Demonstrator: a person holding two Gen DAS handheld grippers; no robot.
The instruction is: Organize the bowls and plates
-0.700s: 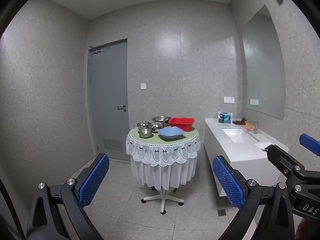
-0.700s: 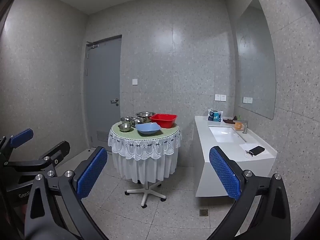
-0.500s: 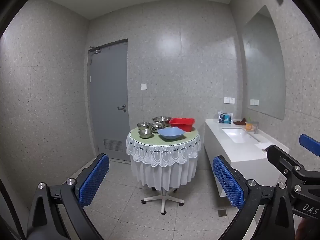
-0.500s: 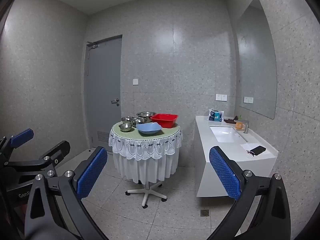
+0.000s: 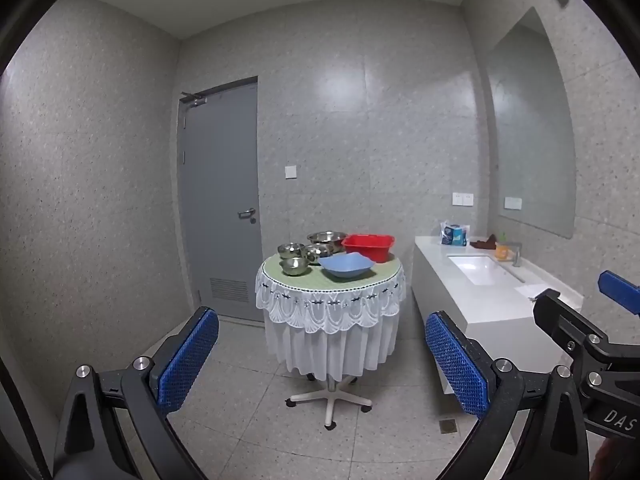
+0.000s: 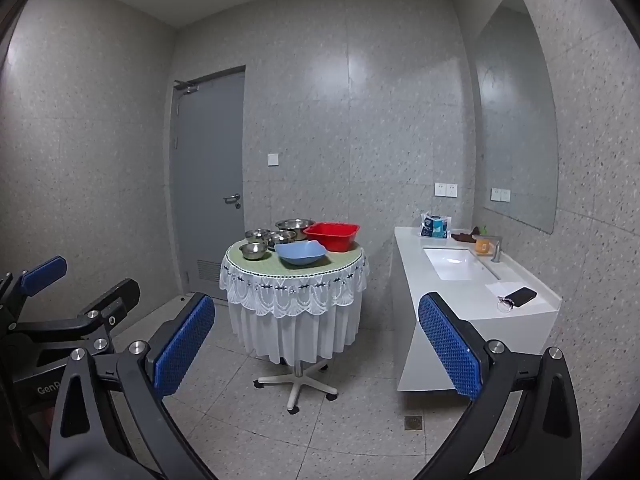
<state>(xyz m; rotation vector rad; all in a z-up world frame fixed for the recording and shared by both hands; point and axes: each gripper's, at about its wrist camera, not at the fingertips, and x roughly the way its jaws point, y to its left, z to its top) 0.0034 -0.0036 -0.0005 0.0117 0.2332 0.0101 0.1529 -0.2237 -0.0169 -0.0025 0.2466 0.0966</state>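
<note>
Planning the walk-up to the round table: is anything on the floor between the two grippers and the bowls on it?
Nothing visible. Open floor lies between the left gripper, the right gripper and the table holding the bowls. The vanity counter stands off to the right.

Table base [image 5: 329, 398] partly behind cloth [image 5: 332, 320]

1. Four steel bowls [image 6: 254, 251] are counted on one round table [image 6: 344, 266].
2. One blue plastic bowl [image 6: 300, 253] is seen.
3. One red plastic basin [image 6: 332, 235] is seen.
4. Two pairs of tongs are counted: the left tongs [image 5: 322, 350] and the right tongs [image 6: 316, 330].
</note>
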